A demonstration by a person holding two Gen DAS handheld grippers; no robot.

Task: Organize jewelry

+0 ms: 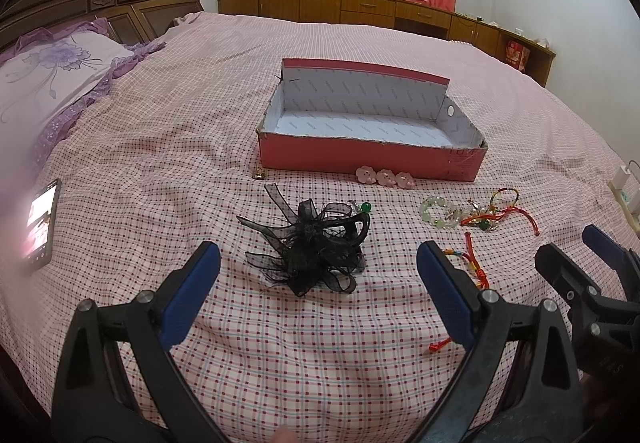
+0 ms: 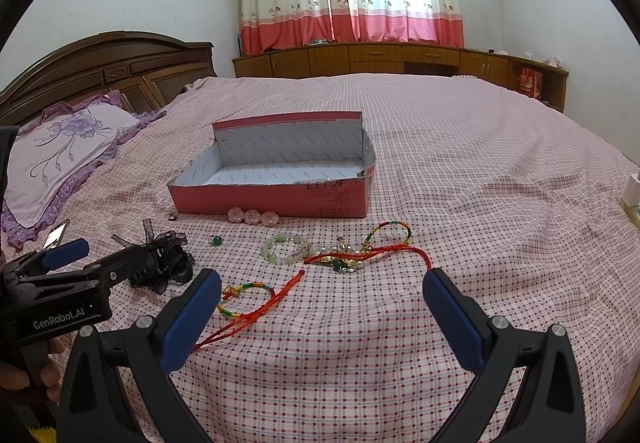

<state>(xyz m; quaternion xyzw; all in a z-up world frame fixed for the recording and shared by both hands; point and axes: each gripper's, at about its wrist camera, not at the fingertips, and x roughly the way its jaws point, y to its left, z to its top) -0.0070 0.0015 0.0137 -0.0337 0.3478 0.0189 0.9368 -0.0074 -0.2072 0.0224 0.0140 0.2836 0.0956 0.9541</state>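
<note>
An open pink box (image 1: 368,159) (image 2: 272,199) lies on the bed. In front of it lie three pink flower pieces (image 1: 386,177) (image 2: 253,217), a black lace hair bow (image 1: 312,247) (image 2: 164,261), a pale green bead bracelet (image 1: 438,213) (image 2: 285,249), a small green bead piece (image 2: 216,241), and red cord bracelets (image 1: 504,209) (image 2: 360,255) (image 2: 246,299). My left gripper (image 1: 318,271) (image 2: 100,257) is open, just short of the bow. My right gripper (image 2: 322,299) (image 1: 576,247) is open and empty, near the cord bracelets.
A lit phone (image 1: 40,223) lies on the bed at the left, near a purple pillow (image 1: 52,79). A small gold charm (image 1: 258,173) sits at the box's left corner. A white power strip (image 1: 626,195) lies at the right edge. Wooden cabinets (image 2: 400,59) line the far wall.
</note>
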